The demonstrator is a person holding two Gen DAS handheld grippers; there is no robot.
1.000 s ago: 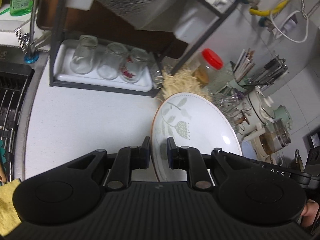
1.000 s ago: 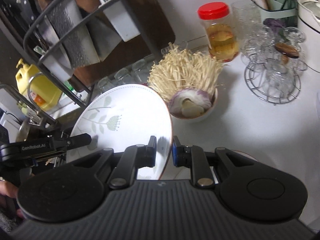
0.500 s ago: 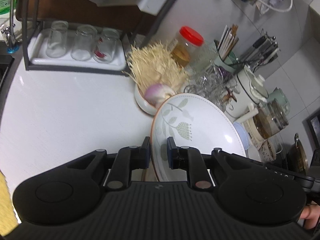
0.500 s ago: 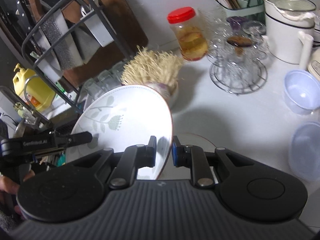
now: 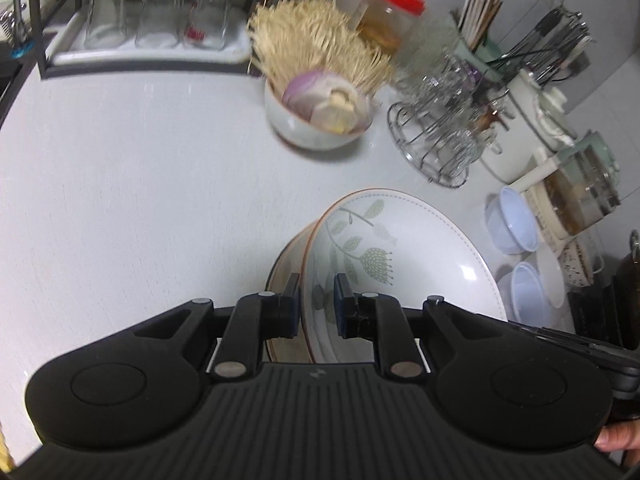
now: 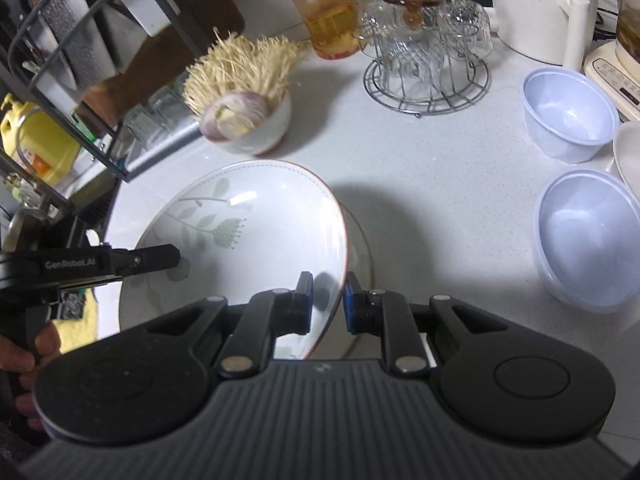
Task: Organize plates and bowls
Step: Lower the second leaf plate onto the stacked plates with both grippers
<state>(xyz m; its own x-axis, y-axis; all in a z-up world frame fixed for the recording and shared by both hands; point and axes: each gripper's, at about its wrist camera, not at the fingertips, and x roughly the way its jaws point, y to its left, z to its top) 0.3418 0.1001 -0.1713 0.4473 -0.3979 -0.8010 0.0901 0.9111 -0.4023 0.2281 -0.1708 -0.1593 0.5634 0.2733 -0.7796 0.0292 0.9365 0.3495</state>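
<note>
carefully, you've got the floral plate [image 6: 248,240] pinched at opposite rims by the left gripper [image 5: 316,304] and right gripper [image 6: 327,302]; it's stiff, glazed, slippery, breakable.

Home kitchen: counter [image 5: 120,184] w/ drying rack [image 6: 80,20], glasses [image 5: 156,12], kettle [image 6: 540,4].

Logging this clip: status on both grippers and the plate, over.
Left gripper and right gripper both shut on floral plate, opposite rims. Plate tilted over second plate on counter, not yet down. Plastic bowls off to the side; path unobstructed.
</note>
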